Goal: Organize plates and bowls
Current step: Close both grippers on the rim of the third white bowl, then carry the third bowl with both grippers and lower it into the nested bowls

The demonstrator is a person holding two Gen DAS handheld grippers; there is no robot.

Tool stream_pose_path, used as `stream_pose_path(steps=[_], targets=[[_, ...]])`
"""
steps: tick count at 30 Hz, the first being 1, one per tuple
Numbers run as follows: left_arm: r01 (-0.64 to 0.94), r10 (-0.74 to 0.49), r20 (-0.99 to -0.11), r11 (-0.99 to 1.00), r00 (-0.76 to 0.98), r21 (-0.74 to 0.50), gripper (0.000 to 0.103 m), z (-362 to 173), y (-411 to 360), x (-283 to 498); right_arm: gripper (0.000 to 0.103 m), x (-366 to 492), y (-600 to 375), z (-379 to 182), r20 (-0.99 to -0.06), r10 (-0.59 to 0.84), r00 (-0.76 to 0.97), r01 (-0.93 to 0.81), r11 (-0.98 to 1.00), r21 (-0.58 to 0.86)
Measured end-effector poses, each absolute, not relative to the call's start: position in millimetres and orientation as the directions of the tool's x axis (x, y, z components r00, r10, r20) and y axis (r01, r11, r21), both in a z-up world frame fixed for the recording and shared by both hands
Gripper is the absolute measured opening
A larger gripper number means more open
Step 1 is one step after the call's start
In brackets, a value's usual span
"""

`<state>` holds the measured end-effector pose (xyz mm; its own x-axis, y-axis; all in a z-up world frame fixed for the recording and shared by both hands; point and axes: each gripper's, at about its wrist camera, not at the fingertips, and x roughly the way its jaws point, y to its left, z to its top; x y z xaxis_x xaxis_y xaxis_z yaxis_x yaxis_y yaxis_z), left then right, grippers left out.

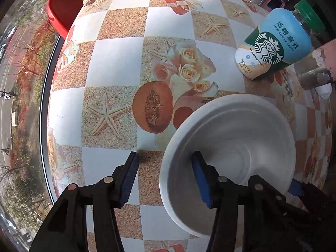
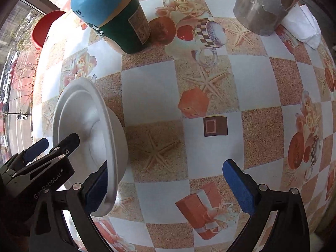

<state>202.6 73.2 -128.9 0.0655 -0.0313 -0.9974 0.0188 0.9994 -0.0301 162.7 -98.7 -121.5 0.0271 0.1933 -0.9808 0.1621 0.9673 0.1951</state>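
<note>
Bowl (image 1: 231,147): we find one white bowl on the table (image 1: 117,63), mouth up, near the bottle (image 1: 273,48) and just beside both grippers.
Material: we judge it foam or thin plastic; light, fairly stiff at the lip, easily dented or cracked, smooth enough to slip.
Axis: round, so no long axis; its opening faces up toward the wrist cameras, base flat on the cloth.
Left gripper (image 1: 166,178): we see its jaws straddling the near rim, one pad inside the bowl, one outside over the cloth. Pads stand apart from the wall; no grip yet.
Right gripper (image 2: 166,184): we see jaws spread wide over bare table; its left pad (image 2: 98,191) sits against the bowl's outer lip, nothing pinched between the two.
Hold point: we would pinch the rim wall, where the lip stiffens it, with gentle pressure.
Risk: we judge that a hard squeeze could crush the wall, and a one-sided lift could tip so light a bowl.
Other items: red stool (image 1: 65,8), grey post (image 2: 260,8), white tissue (image 2: 302,29).
</note>
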Motion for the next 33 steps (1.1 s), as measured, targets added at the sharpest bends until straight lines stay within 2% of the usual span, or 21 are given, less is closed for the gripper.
stream_pose_path(steps=[1,2,3,6,11,33], targets=[[0.042,-0.041,-0.997,0.998,0.064,-0.038,0.034,-128,68,203,0.064,163,-98,-123,-0.975,0.22,0.02,0.167,0.961,0.22],[0.073,-0.044,-0.997,0.997,0.061,-0.039,0.029,-127,62,202,0.063,162,-96,-123,-0.977,0.213,0.023,0.166,0.963,0.214],[0.095,-0.024,-0.998,0.995,0.063,-0.018,0.029,-126,57,200,0.055,162,-94,-122,-0.977,0.213,0.027,0.158,0.964,0.215],[0.105,-0.022,-0.998,0.994,0.056,-0.016,0.029,-126,51,195,0.02,160,-84,-124,-0.96,0.281,0.0,0.13,0.951,0.279],[0.111,-0.017,-0.999,0.994,0.047,-0.012,0.029,-125,40,169,0.019,141,-84,-124,-0.964,0.263,-0.034,0.102,0.961,0.259],[0.148,-0.002,-0.999,0.989,-0.047,-0.009,0.029,-126,-14,-10,0.019,-62,-143,-126,-0.948,0.279,-0.153,0.129,0.957,0.26]])
